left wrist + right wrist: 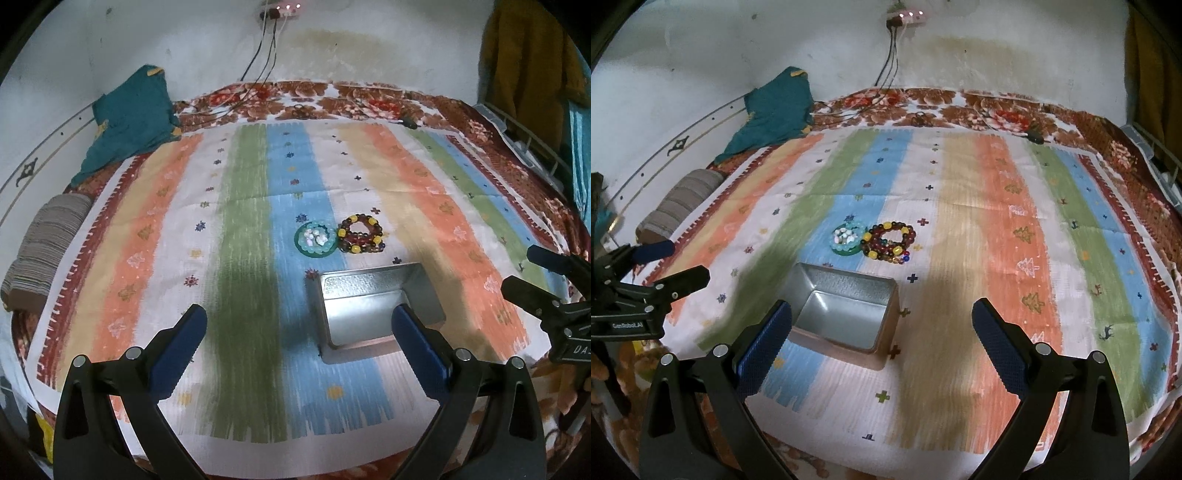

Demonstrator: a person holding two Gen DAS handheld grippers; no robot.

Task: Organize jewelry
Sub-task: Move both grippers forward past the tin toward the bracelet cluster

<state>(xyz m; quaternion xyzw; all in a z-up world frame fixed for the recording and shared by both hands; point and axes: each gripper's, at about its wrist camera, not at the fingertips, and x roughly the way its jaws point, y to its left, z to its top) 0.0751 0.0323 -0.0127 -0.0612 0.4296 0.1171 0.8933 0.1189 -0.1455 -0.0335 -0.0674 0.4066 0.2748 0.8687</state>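
Bracelets (890,240) lie mid-cloth (997,221) beyond the empty tin (846,314); both grippers (299,332) (882,332) gape, so pinch one strand only.

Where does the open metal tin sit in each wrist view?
Left wrist: the metal tin lies lower right of centre, partly behind the left gripper's right finger.
Right wrist: the tin lies lower left of centre, beside the right gripper's left finger.
Shared landmark: the beaded bracelets just beyond it.
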